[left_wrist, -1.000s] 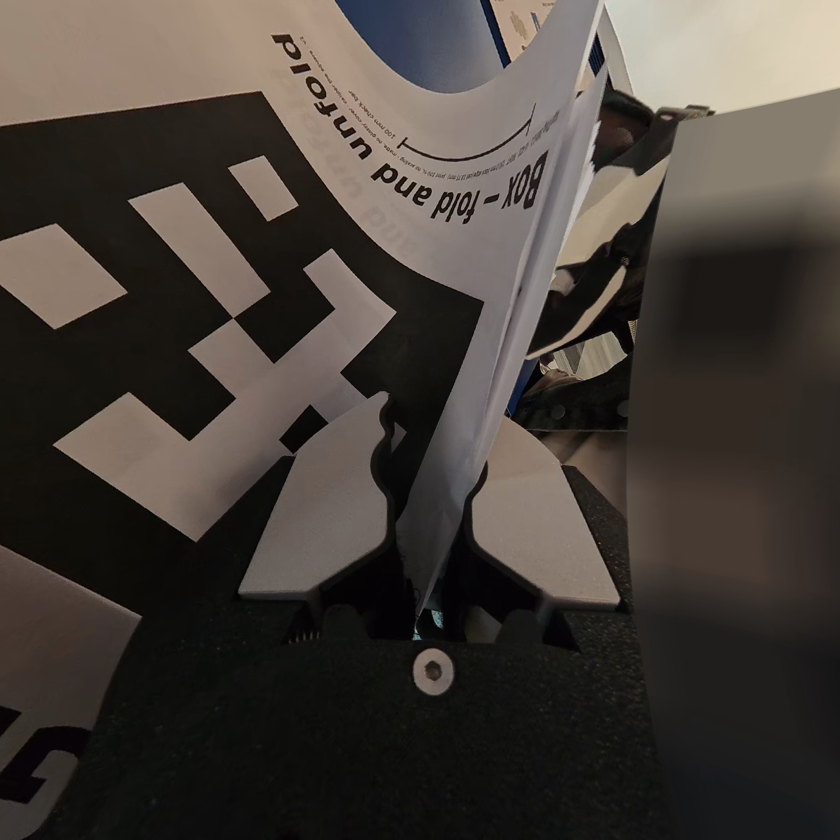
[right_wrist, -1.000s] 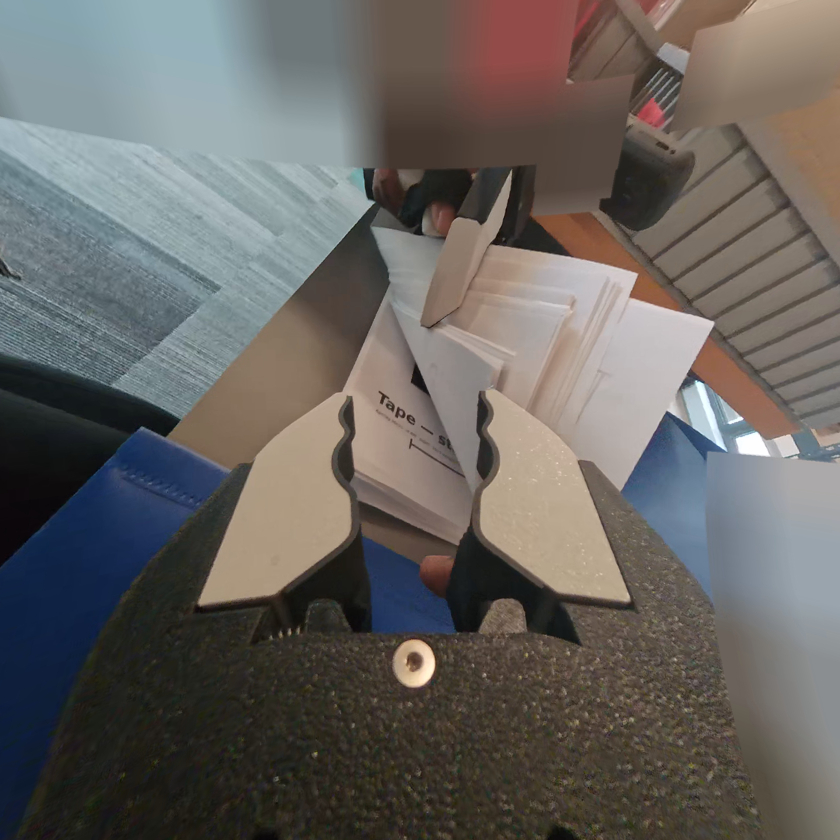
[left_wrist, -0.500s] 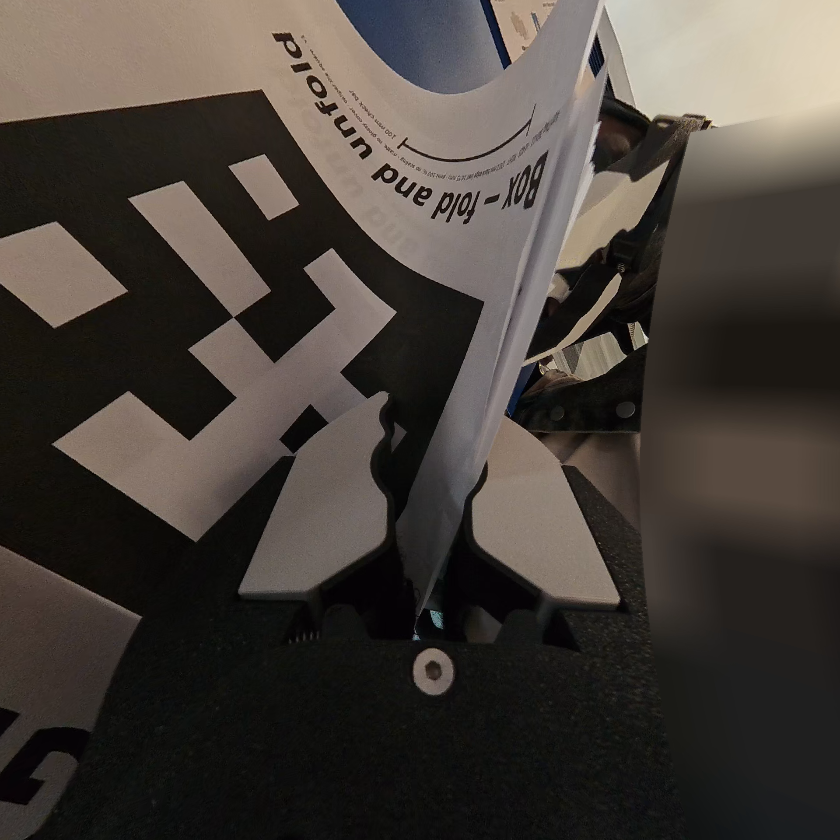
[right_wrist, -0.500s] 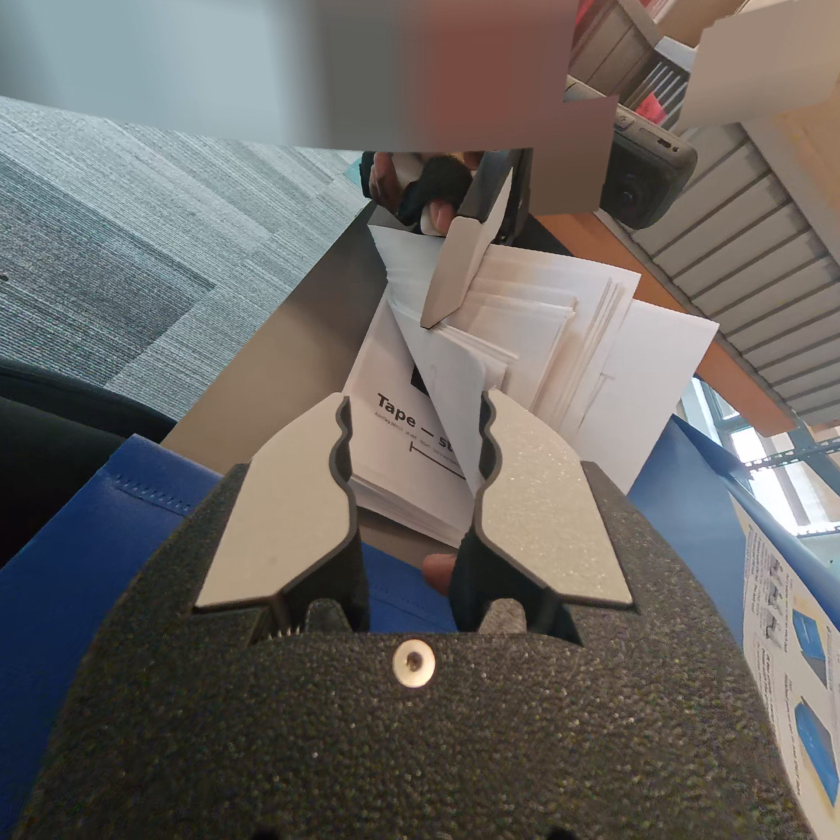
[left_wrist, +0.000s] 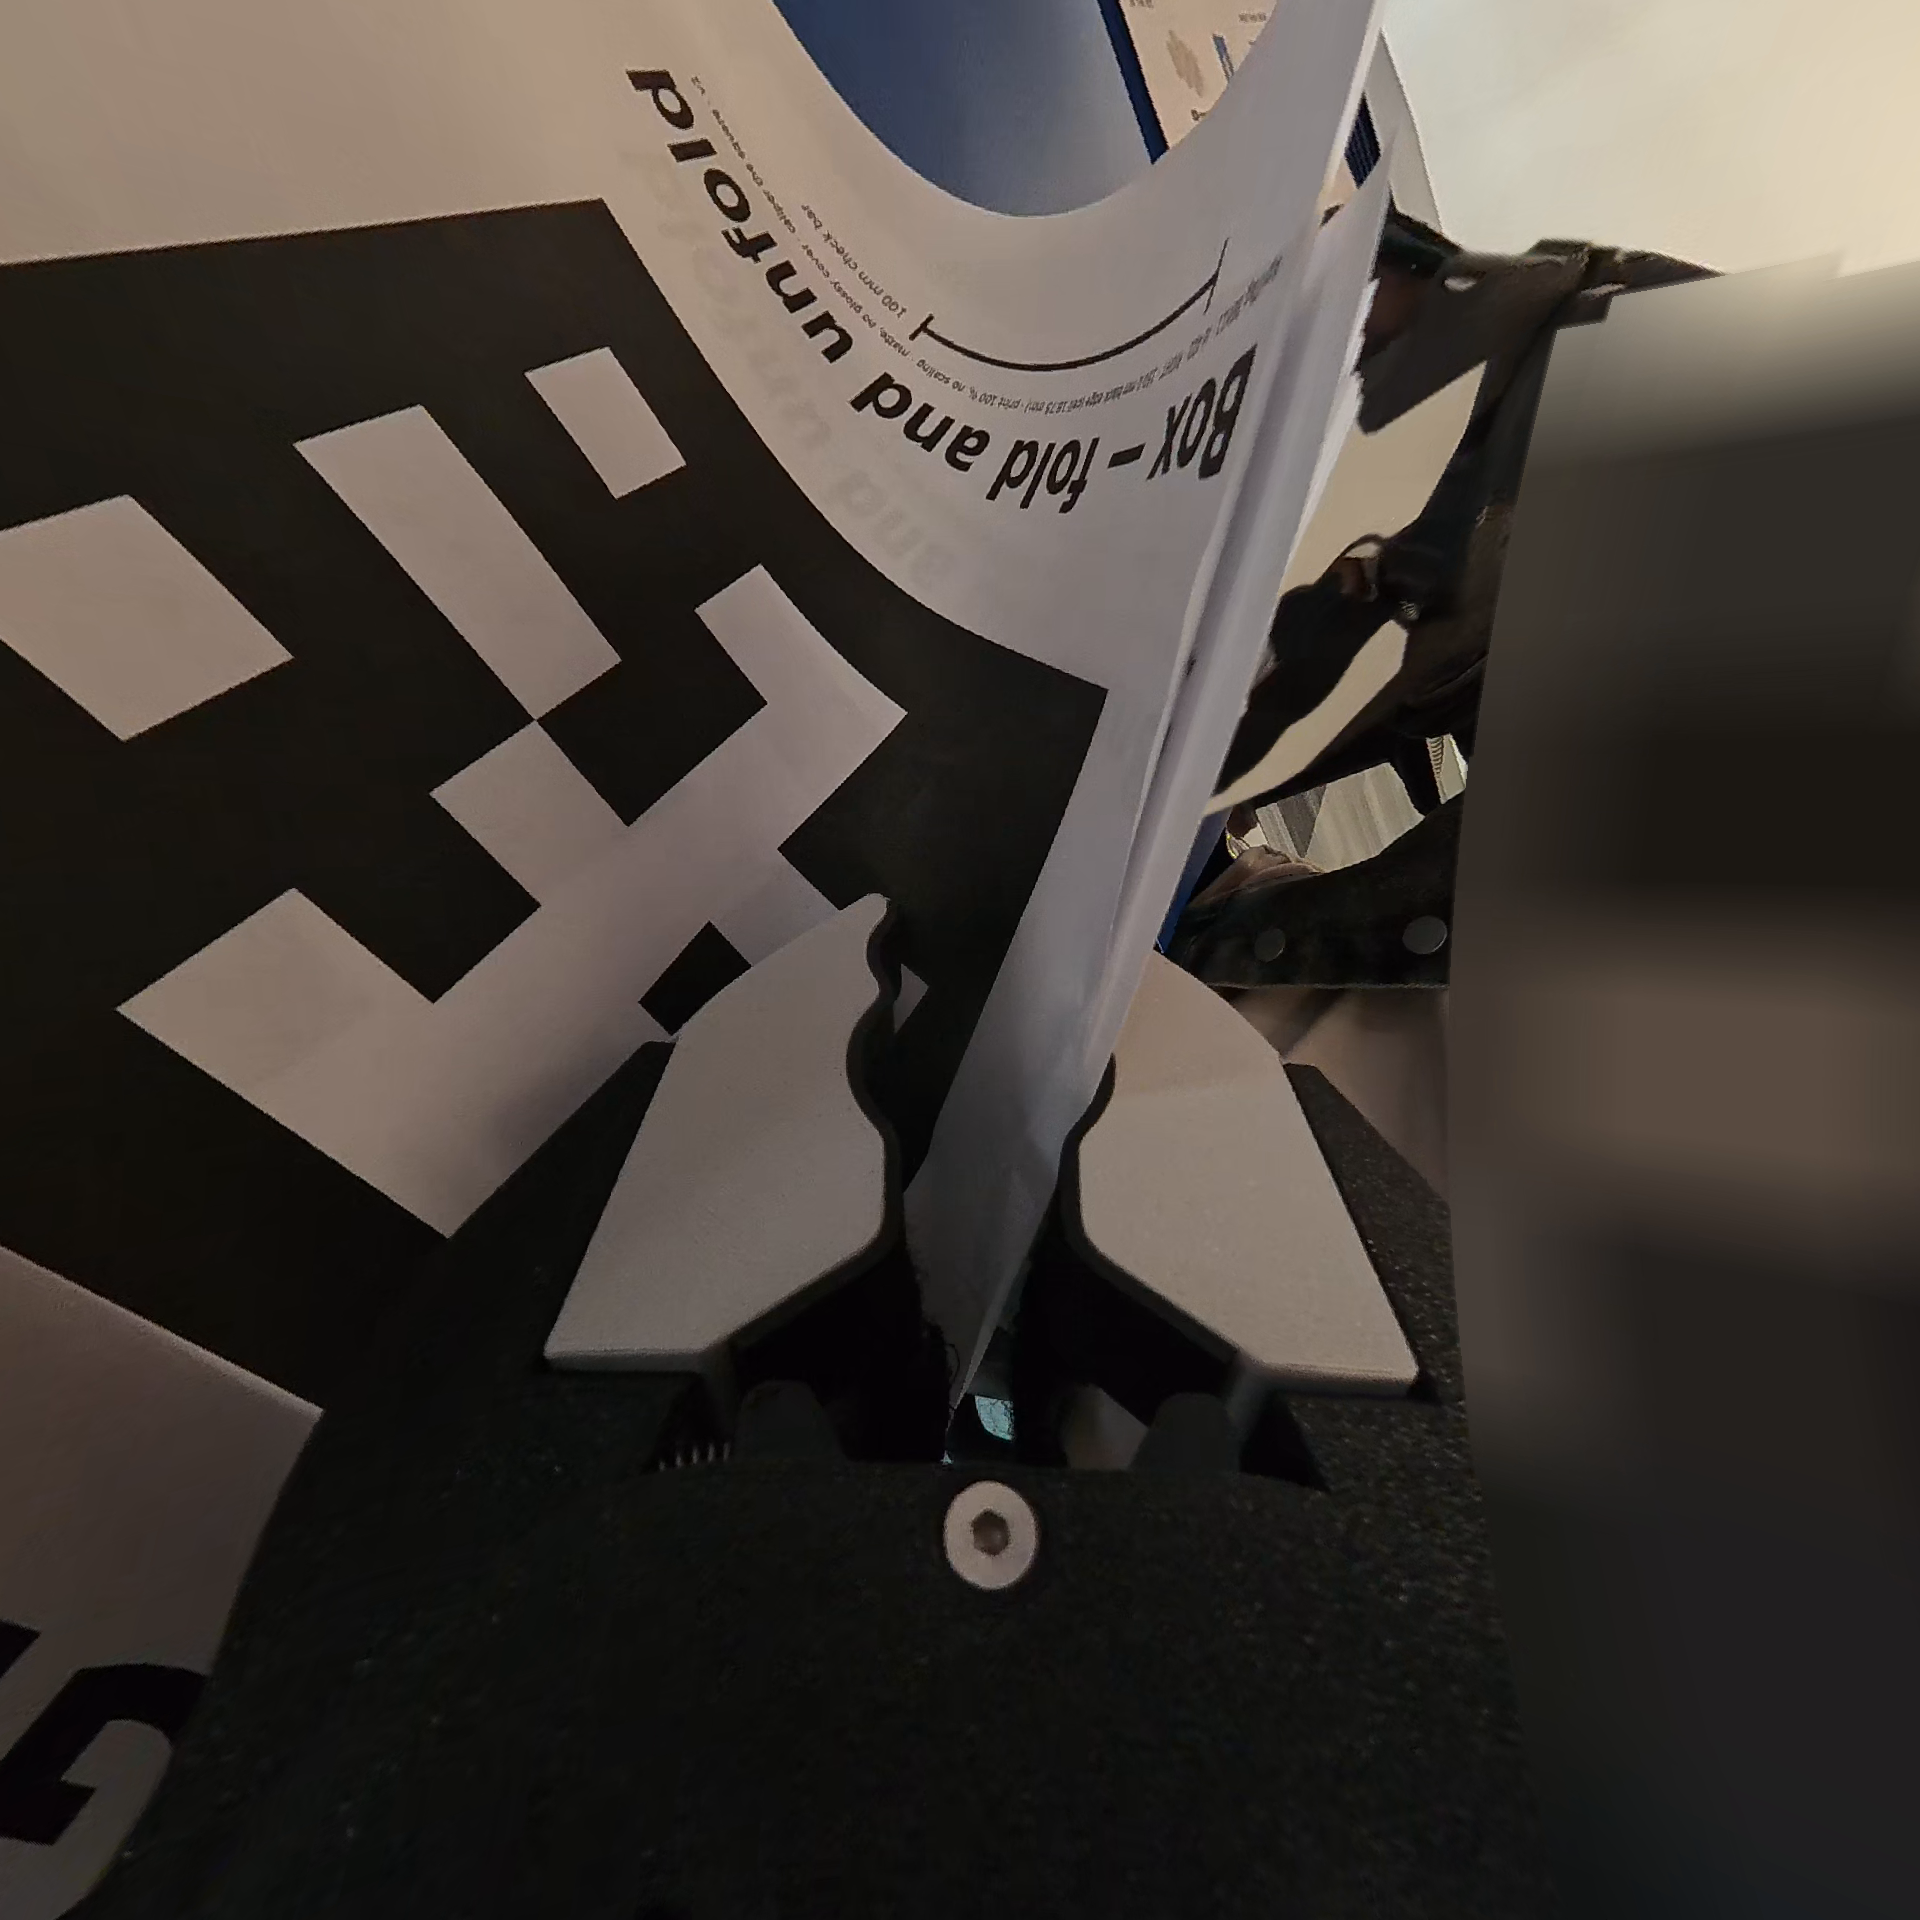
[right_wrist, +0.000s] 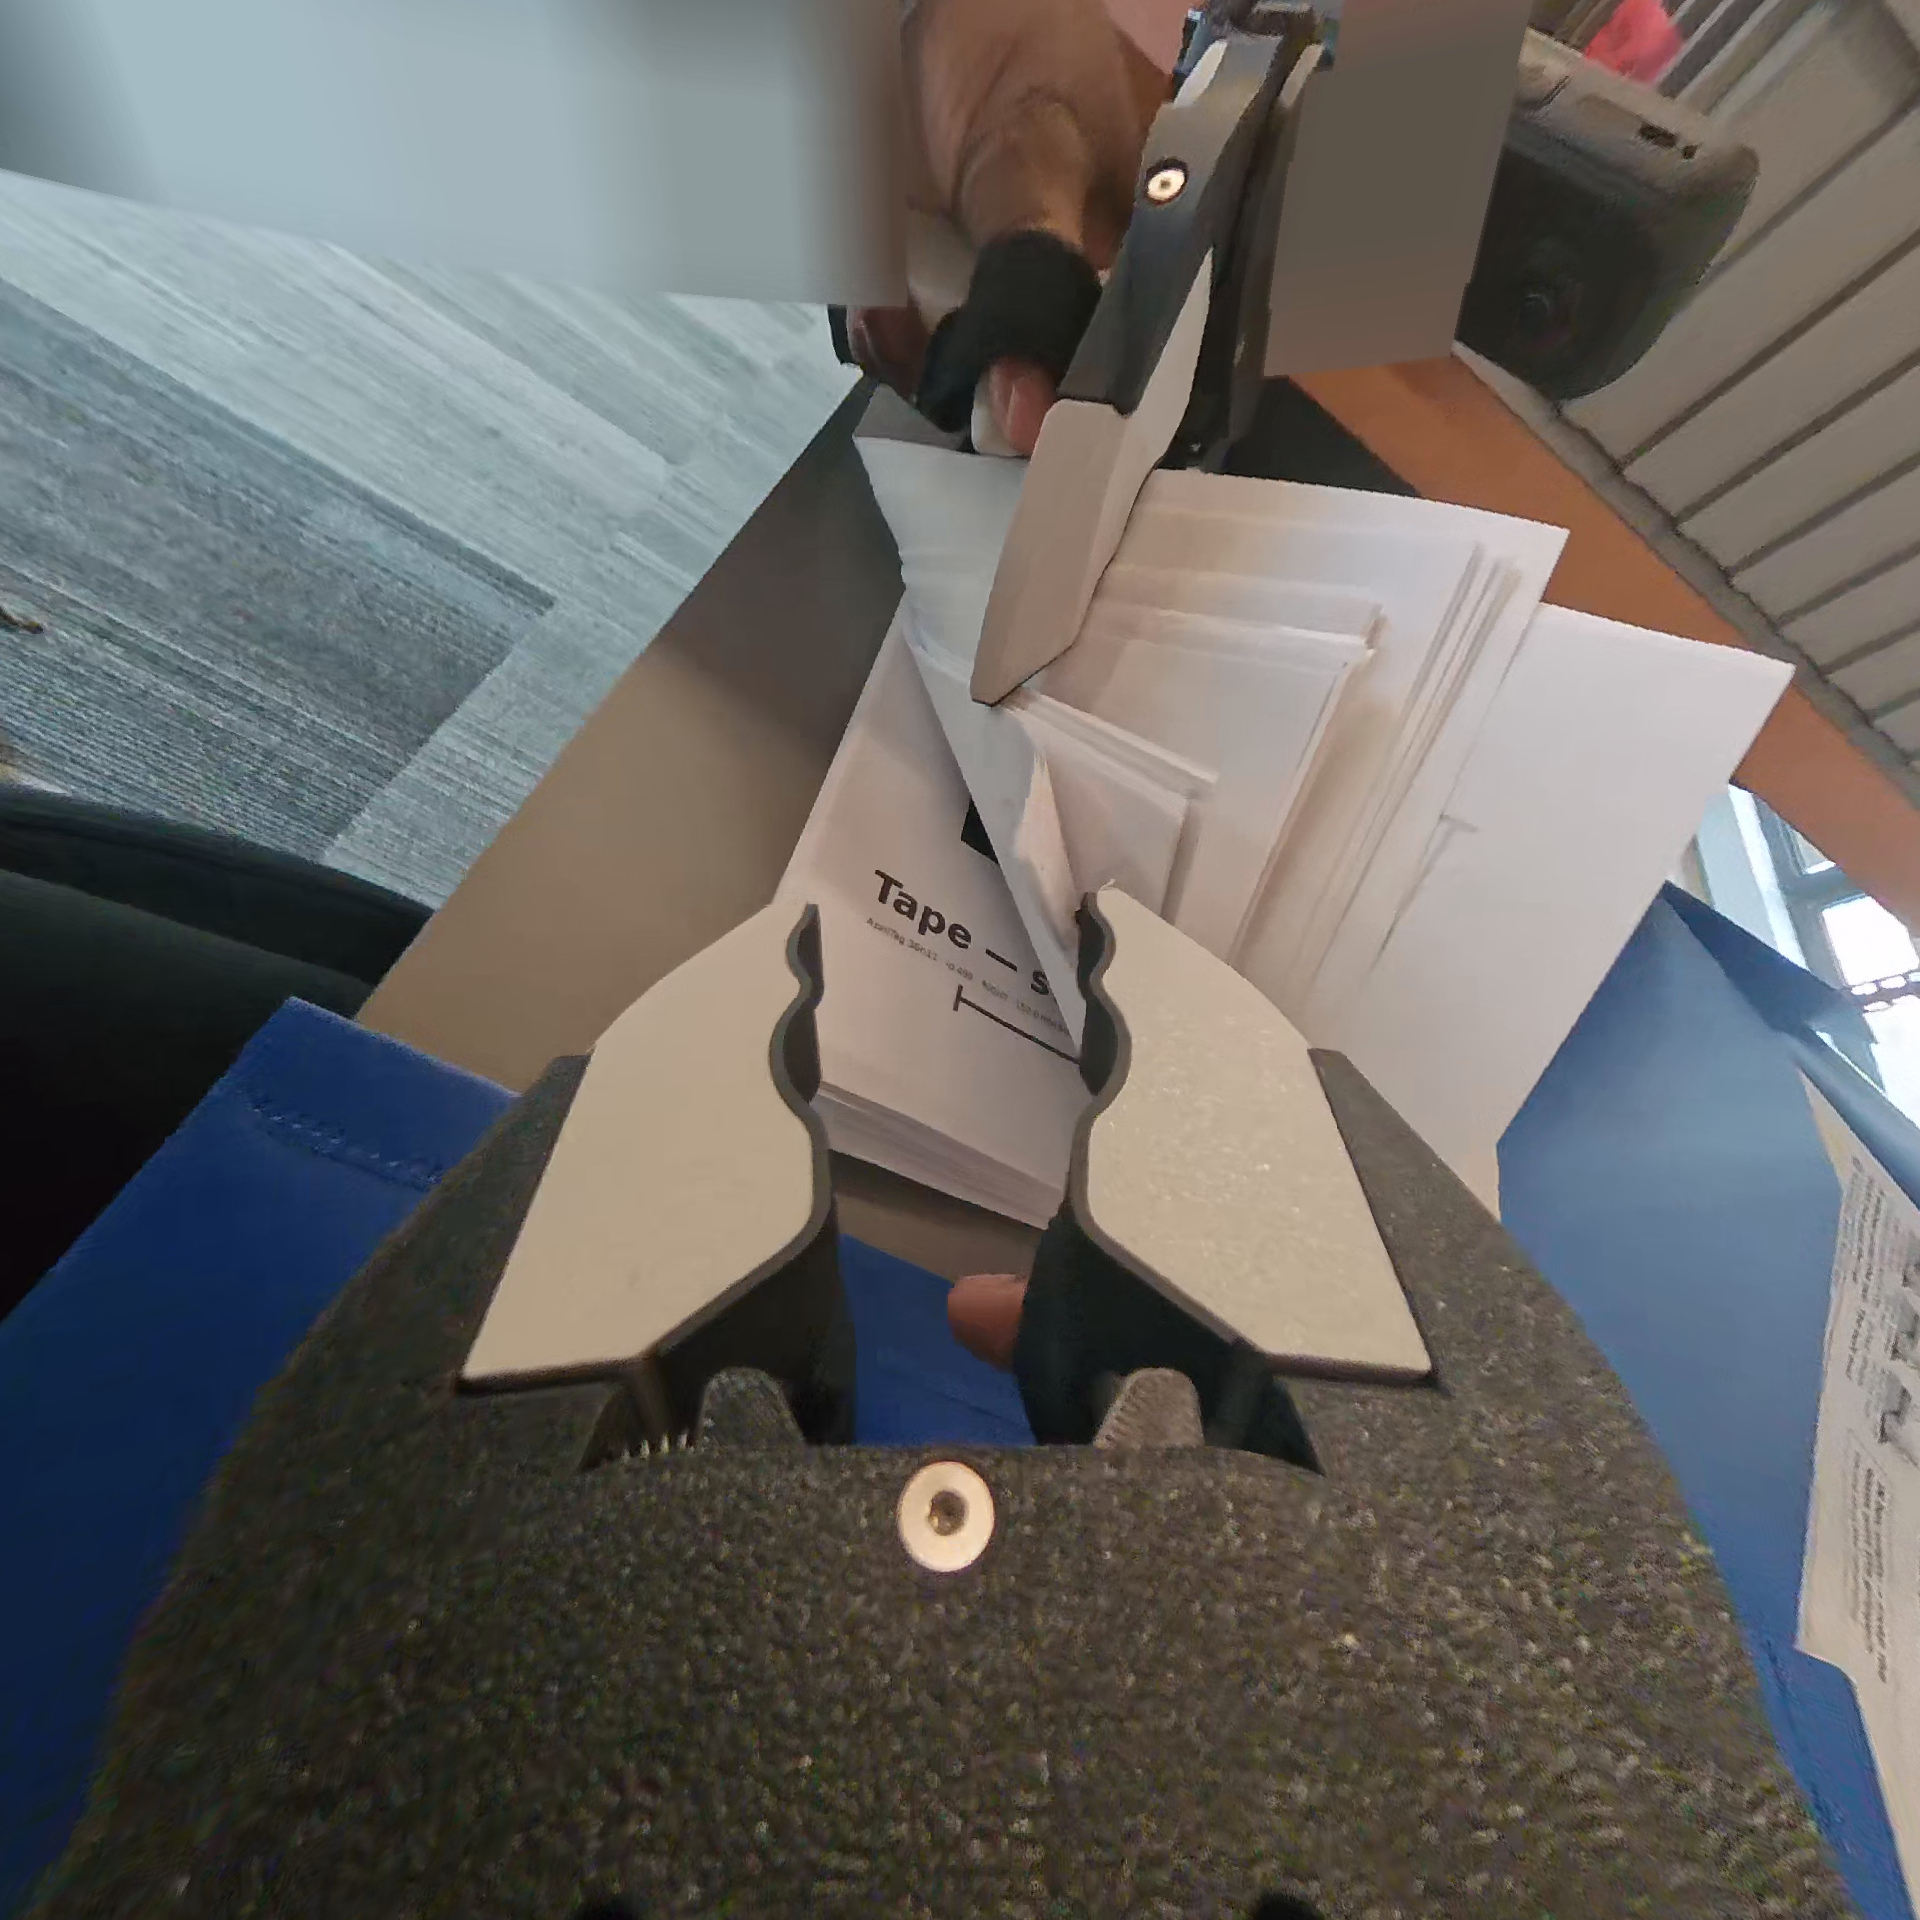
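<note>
1. A bundle of white sheets (left_wrist: 1049, 1143) stands edge-on between the two grey fingers of the left gripper (left_wrist: 987, 1049). The paper touches the right-hand finger, but a dark gap shows beside the left-hand one, so I cannot tell whether the jaws truly pinch it.
2. To the left of that bundle, one curled sheet (left_wrist: 520, 675) fills most of the left wrist view. It carries a large black-and-white block pattern and a line of black print near its curved edge.
3. In the right wrist view the same left gripper (right_wrist: 997, 691) comes down from above, its grey finger tip resting on the paper stack (right_wrist: 1195, 665), with a hand (right_wrist: 1003, 343) in a dark fingerless glove behind it.
4. The stack lies on a grey table (right_wrist: 623, 831), fanned into many white sheets. A lifted, folded sheet (right_wrist: 997, 790) runs from the left gripper's tip toward the near edge of the stack.
5. The right gripper (right_wrist: 940, 935) sits at that near edge with jaws spread apart and nothing clamped. The folded sheet's lower corner just meets its right finger tip.
6. Blue fabric (right_wrist: 260, 1195) lies on the near side of the stack, under the right gripper.
7. Grey carpet (right_wrist: 260, 520) lies to the left of the table.
</note>
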